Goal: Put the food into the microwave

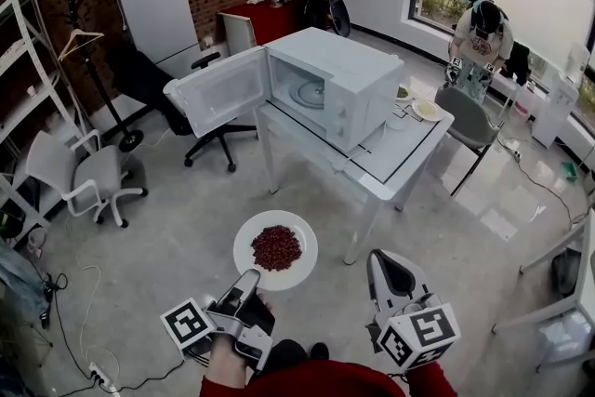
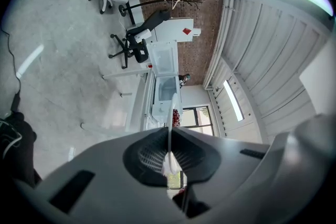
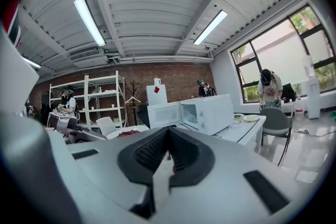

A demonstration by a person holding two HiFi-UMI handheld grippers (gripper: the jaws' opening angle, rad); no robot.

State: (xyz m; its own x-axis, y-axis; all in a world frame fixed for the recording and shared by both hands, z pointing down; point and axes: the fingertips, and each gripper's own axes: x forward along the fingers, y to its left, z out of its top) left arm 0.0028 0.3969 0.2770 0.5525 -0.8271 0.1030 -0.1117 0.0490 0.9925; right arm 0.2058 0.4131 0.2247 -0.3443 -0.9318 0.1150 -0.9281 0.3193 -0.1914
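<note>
Head view: the left gripper [image 1: 249, 279] is clamped on the near rim of a white plate [image 1: 253, 235] heaped with red food [image 1: 277, 247]. The plate is held over the floor, well short of the table [image 1: 409, 155]. The microwave [image 1: 346, 70] on the table has its door swung open. The right gripper [image 1: 383, 263] is just beside the plate, not touching it.

Left gripper view: the plate shows edge-on [image 2: 174, 105], pinched between the pads, with the microwave [image 2: 164, 89] beyond.

Right gripper view: the jaws are together with nothing between them. The plate [image 3: 124, 133] sits off to the left, and the microwave [image 3: 210, 112] is ahead. Only here are the shelves [image 3: 84, 97] visible behind.
</note>
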